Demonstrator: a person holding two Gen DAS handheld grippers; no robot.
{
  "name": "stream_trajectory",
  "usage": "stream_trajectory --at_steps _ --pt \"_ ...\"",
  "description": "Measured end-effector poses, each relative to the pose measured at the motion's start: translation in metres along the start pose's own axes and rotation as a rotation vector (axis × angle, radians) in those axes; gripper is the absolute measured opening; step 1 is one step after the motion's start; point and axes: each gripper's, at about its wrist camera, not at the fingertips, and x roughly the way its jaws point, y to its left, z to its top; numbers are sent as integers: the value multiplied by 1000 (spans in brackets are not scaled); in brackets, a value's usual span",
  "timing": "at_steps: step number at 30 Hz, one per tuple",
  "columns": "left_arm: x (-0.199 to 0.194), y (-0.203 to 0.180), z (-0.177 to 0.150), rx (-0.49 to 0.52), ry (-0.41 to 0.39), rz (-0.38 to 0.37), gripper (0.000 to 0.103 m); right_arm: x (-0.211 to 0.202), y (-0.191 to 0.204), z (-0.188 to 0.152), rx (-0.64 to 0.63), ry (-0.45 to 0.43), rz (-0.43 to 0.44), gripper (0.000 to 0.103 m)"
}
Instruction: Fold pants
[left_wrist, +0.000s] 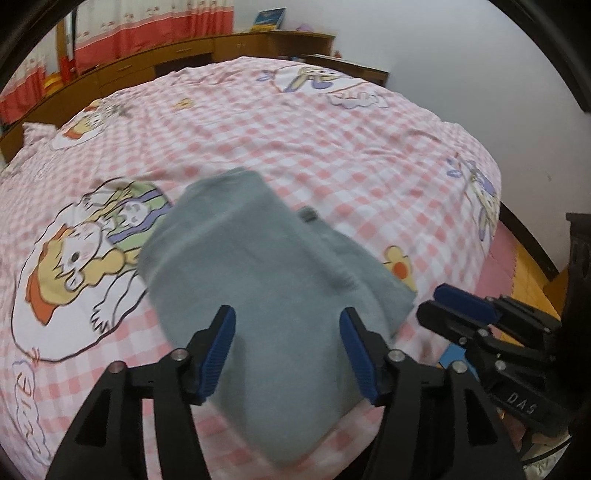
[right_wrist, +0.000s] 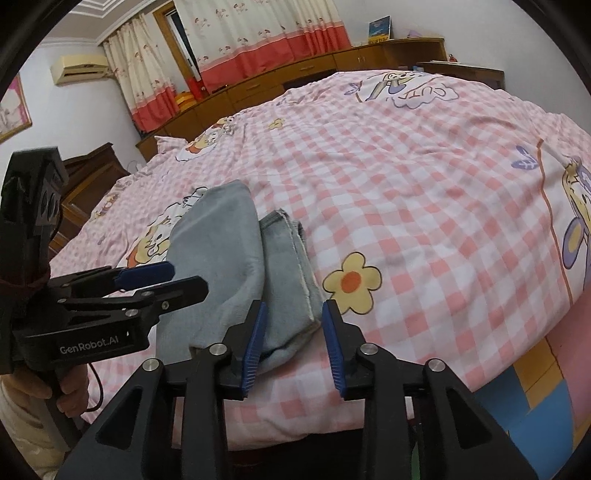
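We find the pants (left_wrist: 258, 291) lying folded into a thick, soft bundle near the front edge of the bed (left_wrist: 332, 147), a grey-blue fabric with a matte, slightly fuzzy surface. In the right wrist view the pants (right_wrist: 229, 258) show as two stacked parts: a rounded, smooth fold on the left and, just beside it on the right, a flatter layered stack with a pale stitched hem running along its edge. The near end of the bundle almost reaches the mattress edge, where the bedcover (right_wrist: 424, 192) drops away.

Our left gripper (left_wrist: 288, 347) hovers over the near end of the pants with its blue ribbed pads spread wide and nothing between them. Our right gripper (right_wrist: 291, 343) is also parted, its blue pads framing the near right corner of the bundle; we cannot tell whether the left pad touches the cloth. Each gripper also shows from the side in the other's view, black with blue pads.

The bedcover is a thin pink-and-white check printed with cartoon figures and a yellow flower (right_wrist: 351, 282) close to the right of the pants. It lies mostly smooth with light wrinkles, and broad stretches of it lie open behind and to the right of the bundle.

Beyond the bed, a low wooden cabinet (right_wrist: 295, 74) runs along the far wall under cream curtains (right_wrist: 258, 37) with red bands.
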Motion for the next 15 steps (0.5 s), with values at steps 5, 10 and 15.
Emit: stream_trajectory --at_steps 5,10,15 --pt "-4 21 -8 -69 7 12 75 5 7 7 5 9 4 45" --pt "-9 43 -20 -138 12 23 79 13 21 15 -39 32 8 46" --pt "-10 74 -38 -256 22 19 80 25 36 20 -87 64 21 46"
